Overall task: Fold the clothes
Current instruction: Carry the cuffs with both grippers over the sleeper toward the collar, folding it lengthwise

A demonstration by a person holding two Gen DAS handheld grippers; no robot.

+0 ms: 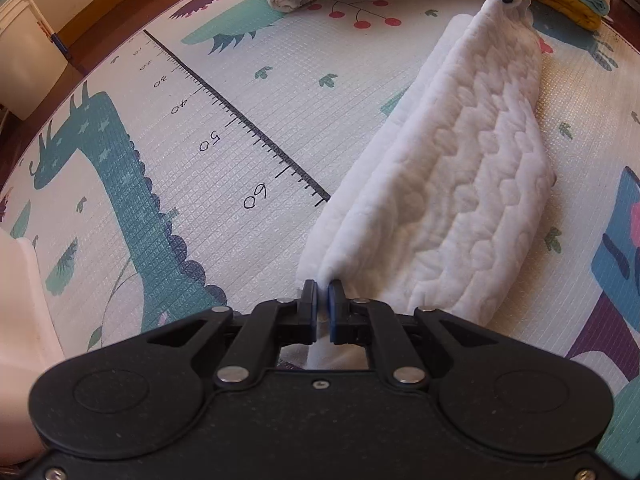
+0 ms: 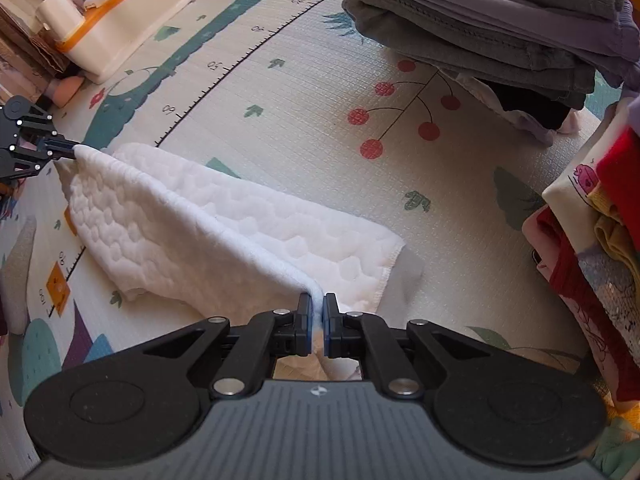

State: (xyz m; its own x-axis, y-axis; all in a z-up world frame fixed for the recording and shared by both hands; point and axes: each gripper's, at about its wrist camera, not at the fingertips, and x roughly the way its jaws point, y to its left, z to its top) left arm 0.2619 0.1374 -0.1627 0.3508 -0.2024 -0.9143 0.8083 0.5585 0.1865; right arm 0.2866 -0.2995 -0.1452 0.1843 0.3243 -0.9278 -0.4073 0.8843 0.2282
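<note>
White towel [image 1: 460, 184] between both claws

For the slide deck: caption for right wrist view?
Right gripper pinching white quilted cloth over play mat.

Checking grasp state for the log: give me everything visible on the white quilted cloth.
The white quilted cloth looks soft and thick, embossed with a honeycomb-like pattern, with a stitched hem along one end. It is doubled over along its length; the fold ridge is lifted, the lower layers rest on the play mat. The left gripper is shut on one end of the ridge, the right gripper on the other, so it hangs stretched between them. Nothing else touches it.
</note>
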